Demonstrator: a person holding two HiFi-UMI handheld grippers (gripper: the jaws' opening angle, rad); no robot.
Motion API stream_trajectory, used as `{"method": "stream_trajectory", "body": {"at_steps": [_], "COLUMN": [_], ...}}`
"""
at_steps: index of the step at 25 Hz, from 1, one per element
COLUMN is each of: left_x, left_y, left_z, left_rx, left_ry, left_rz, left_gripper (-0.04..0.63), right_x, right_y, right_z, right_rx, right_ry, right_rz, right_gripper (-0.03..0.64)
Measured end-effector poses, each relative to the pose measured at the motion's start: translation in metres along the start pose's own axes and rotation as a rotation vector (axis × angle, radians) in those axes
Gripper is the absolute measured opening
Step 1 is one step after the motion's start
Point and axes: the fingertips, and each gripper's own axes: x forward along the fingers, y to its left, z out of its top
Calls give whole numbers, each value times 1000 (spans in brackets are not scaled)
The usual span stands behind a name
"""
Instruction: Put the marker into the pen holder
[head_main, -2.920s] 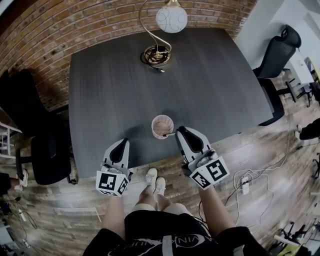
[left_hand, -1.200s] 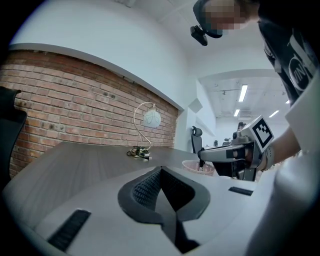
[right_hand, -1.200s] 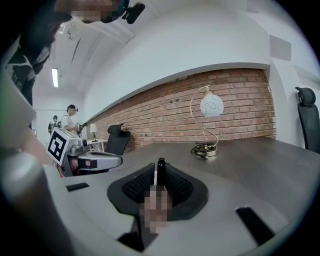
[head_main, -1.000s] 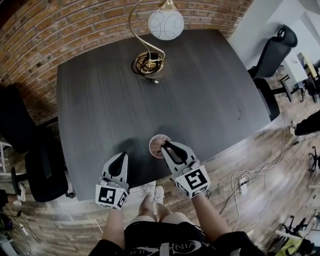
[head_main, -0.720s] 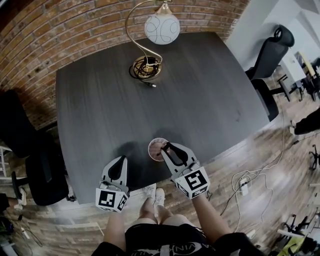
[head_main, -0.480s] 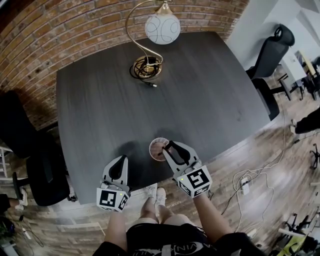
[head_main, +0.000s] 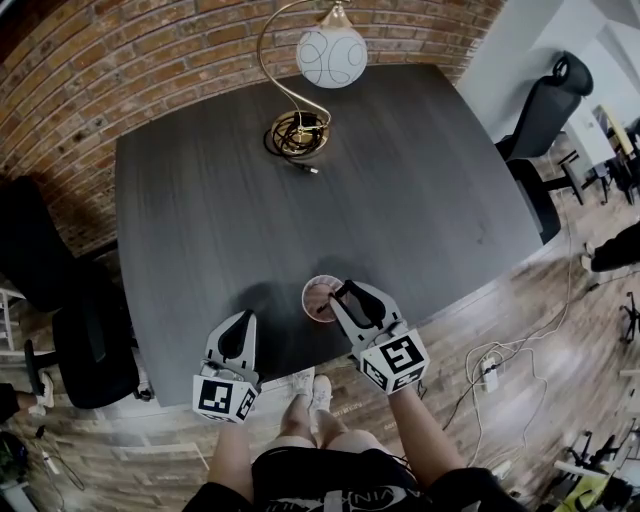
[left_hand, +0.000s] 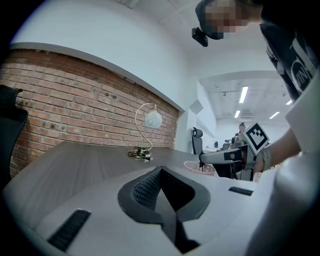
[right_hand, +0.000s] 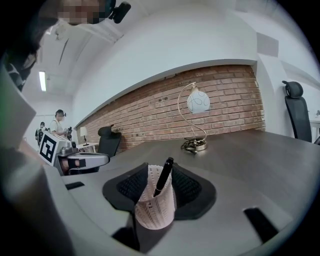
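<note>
A pale pink lattice pen holder (head_main: 320, 297) stands near the front edge of the dark table (head_main: 300, 210). In the right gripper view a black marker (right_hand: 163, 177) leans inside the pen holder (right_hand: 155, 210), its top poking above the rim. My right gripper (head_main: 341, 293) is just behind the holder with its jaws opening. The pads (right_hand: 192, 192) stand apart on either side of the cup and touch nothing. My left gripper (head_main: 239, 325) rests to the left at the table edge, shut and empty.
A gold lamp with a white globe (head_main: 331, 55) and its coiled base (head_main: 298, 132) stand at the far side of the table. Black office chairs stand at the left (head_main: 60, 310) and at the right (head_main: 550, 100). Cables lie on the wooden floor (head_main: 500, 360).
The right gripper's jaws have spread and the marker now stands free in the pen holder. The left gripper has not moved.
</note>
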Motion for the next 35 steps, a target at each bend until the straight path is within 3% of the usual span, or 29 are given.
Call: {"method": "stream_trajectory", "body": {"at_steps": [5,21,30,35], "left_x": [-1,-8,-14,-18], "left_y": [3,6,4,3], "left_z": [3,-3,1,5], "left_rx": [-33,-30,-36,-32], "left_ry": [11,8,3,-2], "left_rz": [25,29,42,46], "left_gripper": [12,12,12,12], "right_x": [1,-3,-16,-27], "right_y": [-1,-8,-11,-11], "right_z": [-3,-10,-3,2], "right_rx": [12,104,91,77], "right_ry": [9,7,-17,-32], "right_rz": [-1,-14,-30,-42], "right_gripper": [147,164,164,89]}}
